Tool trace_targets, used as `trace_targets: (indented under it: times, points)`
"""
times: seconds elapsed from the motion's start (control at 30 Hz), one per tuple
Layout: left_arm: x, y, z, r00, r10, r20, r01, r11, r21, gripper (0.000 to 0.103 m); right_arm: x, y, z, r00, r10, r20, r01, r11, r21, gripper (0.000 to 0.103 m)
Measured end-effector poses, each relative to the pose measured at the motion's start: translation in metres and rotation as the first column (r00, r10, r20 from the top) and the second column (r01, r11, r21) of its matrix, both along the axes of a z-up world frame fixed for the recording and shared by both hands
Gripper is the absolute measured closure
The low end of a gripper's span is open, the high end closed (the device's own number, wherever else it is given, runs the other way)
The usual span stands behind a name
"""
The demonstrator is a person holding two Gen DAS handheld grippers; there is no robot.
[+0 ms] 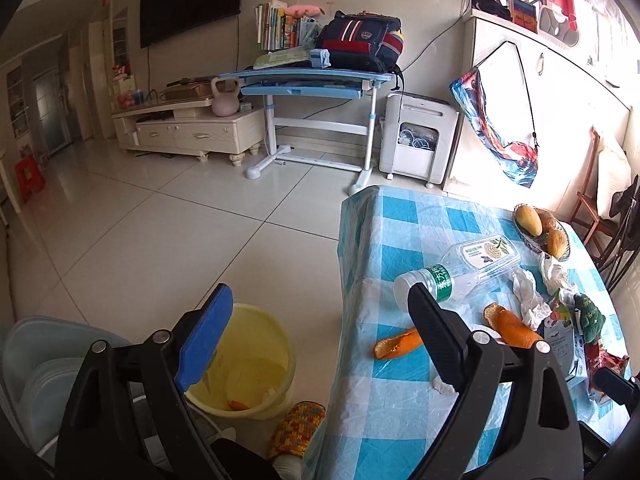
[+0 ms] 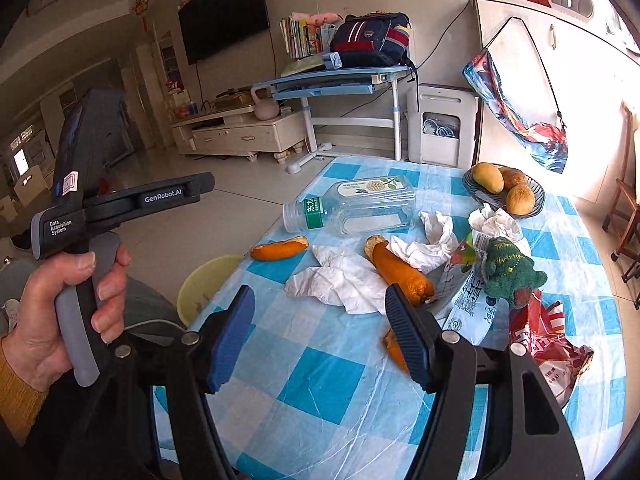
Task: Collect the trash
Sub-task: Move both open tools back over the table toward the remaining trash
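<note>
My left gripper is open and empty, hanging over the floor between a yellow bin and the edge of the checked table. The bin holds a bit of orange peel. My right gripper is open above the table's near part, with nothing between its pads. Ahead of it lie a crumpled tissue, two orange peels and an empty plastic bottle on its side. A small peel piece shows beside the right finger. More tissues, a white wrapper and a red snack bag lie further right.
A bowl of fruit stands at the table's far right, with a green knitted toy near it. A hand grips the left gripper's handle at the left of the right wrist view. A slippered foot is beside the bin. A blue desk stands across the tiled floor.
</note>
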State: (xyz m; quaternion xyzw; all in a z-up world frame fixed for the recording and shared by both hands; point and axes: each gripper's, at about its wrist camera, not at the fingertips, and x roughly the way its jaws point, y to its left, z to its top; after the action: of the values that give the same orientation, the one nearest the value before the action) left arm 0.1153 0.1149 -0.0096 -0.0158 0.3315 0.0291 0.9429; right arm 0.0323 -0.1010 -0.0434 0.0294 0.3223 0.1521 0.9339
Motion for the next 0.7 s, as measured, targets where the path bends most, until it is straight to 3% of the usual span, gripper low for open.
trace_targets:
  times: [0.7]
  points:
    - [0.004, -0.018, -0.004, 0.997, -0.076, -0.001, 0.076, 0.997, -0.002, 0.012, 0.008, 0.009, -0.014, 0.997, 0.032, -0.066, -0.031, 0.999, 0.005, 0.037]
